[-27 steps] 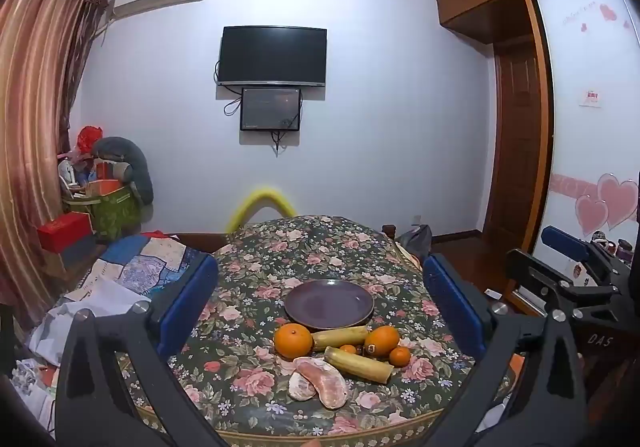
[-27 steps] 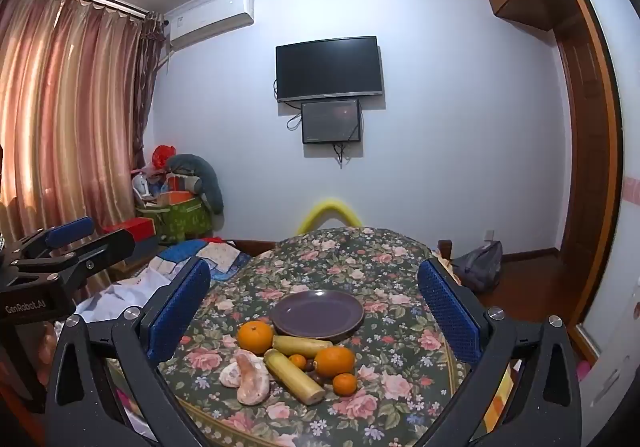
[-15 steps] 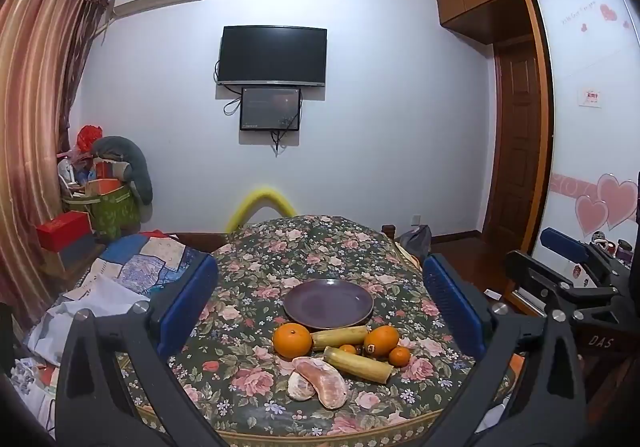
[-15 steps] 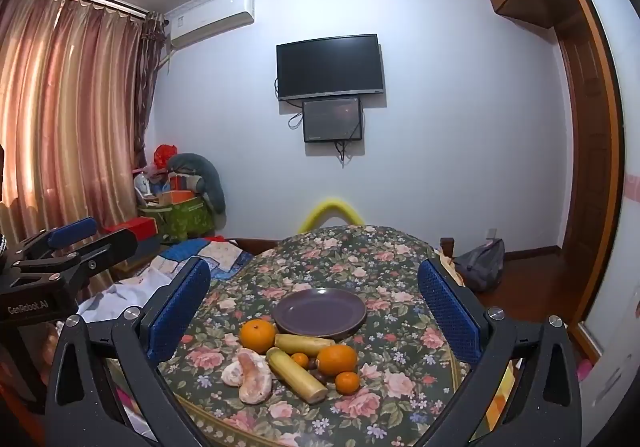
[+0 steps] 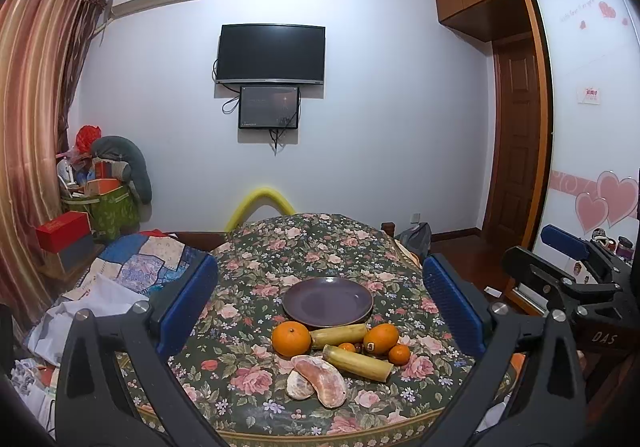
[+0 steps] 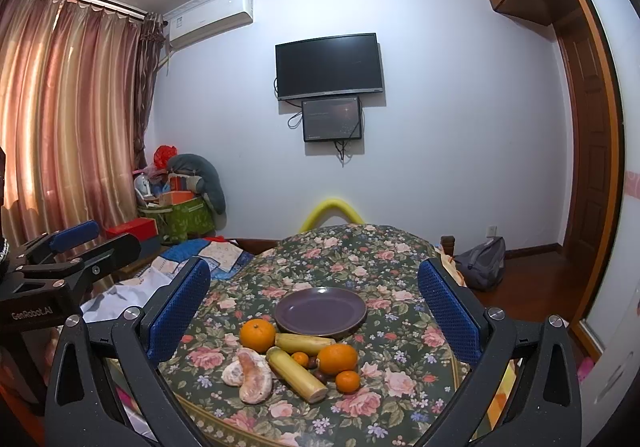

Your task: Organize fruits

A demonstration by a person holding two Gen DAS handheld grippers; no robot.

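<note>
both the left gripper [image 5: 320, 301] and the right gripper [image 6: 314, 305] hang spread wide and hold nothing, while oranges [image 5: 291, 338], sugarcane pieces [image 5: 357, 362] and peeled pomelo [image 5: 320, 383] cluster just in front of the bare purple plate [image 5: 327, 302] on the floral tabletop [image 5: 256, 351].

Table [image 5: 280, 247], round, floral cloth: 1.
Plate [image 5: 328, 301], dark purple, nothing on it: 1.
Large oranges: 2, one left [image 5: 291, 338], one right with sticker [image 5: 381, 338].
Small oranges: 2, one in middle of cluster [image 5: 346, 347], one at right end [image 5: 399, 354].
Yellow cane sections: 2, one by plate [image 5: 339, 334], one nearer camera [image 5: 357, 362].
Peeled pomelo segments: 2, large [image 5: 322, 386], smaller [image 5: 299, 385], touching.
Small dark fruit between oranges: count unclear.
Wall screens: 2.
</note>
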